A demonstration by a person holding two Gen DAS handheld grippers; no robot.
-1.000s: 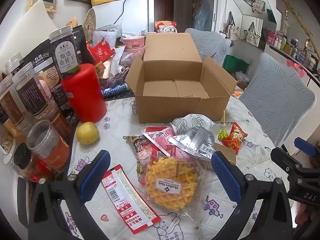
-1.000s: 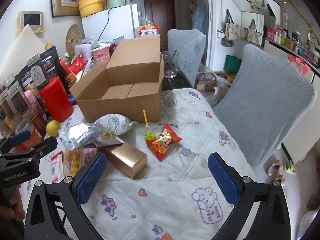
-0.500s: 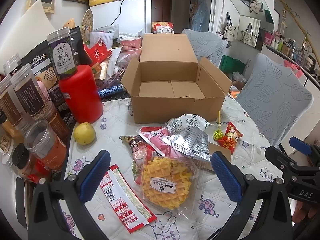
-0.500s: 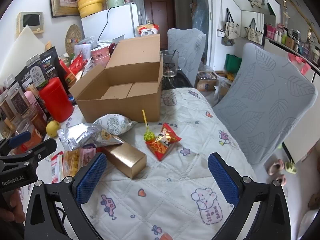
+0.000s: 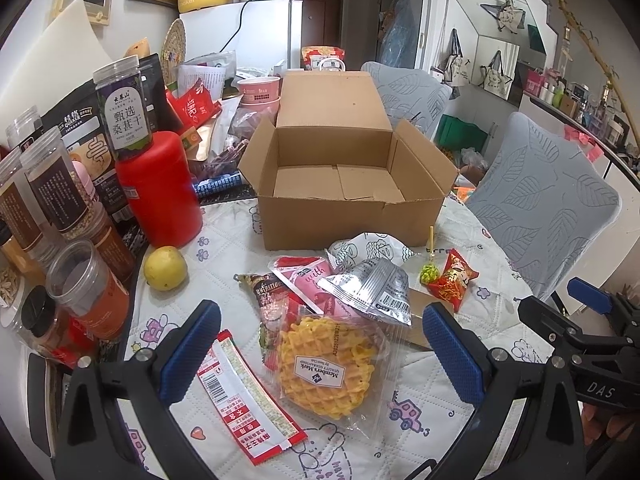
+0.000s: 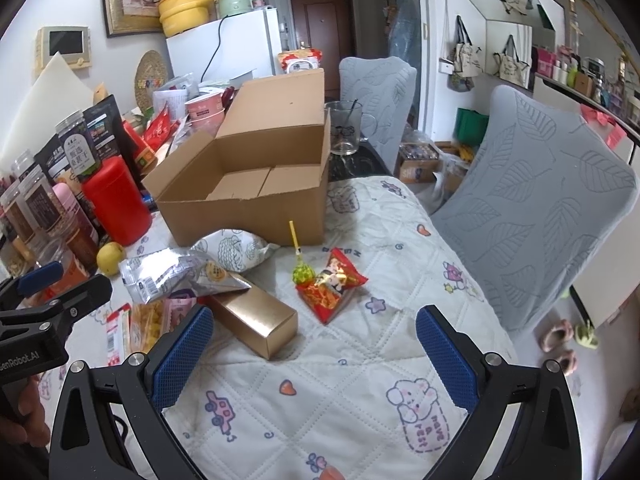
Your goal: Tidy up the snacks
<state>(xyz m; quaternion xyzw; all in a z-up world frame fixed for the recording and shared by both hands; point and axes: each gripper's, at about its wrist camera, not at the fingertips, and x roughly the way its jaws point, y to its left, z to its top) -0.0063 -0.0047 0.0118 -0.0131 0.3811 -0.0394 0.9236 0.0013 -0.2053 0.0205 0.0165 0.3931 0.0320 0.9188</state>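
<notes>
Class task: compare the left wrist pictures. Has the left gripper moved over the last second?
Yes. The left gripper has backed slightly away: the cardboard box and waffle packet sit a little higher in its view than before.

Matt brown corrugated cardboard box (image 5: 344, 200) on a quilted, printed cloth covering the table (image 6: 360, 380). Waffle (image 5: 326, 368) sealed in clear glossy plastic film; silver packet (image 5: 372, 288) of crinkled metallic foil; gold carton (image 6: 256, 316) with a smooth satin sheen, probably coated card. Red canister (image 5: 160, 188) of smooth, glossy plastic. Both tongs, left (image 5: 320, 356) and right (image 6: 316, 356), show matt black frames with blue pads (image 6: 182, 356) of knurled, rubber-like texture. Chair cover (image 6: 540, 216): grey leaf-embossed fabric.
</notes>
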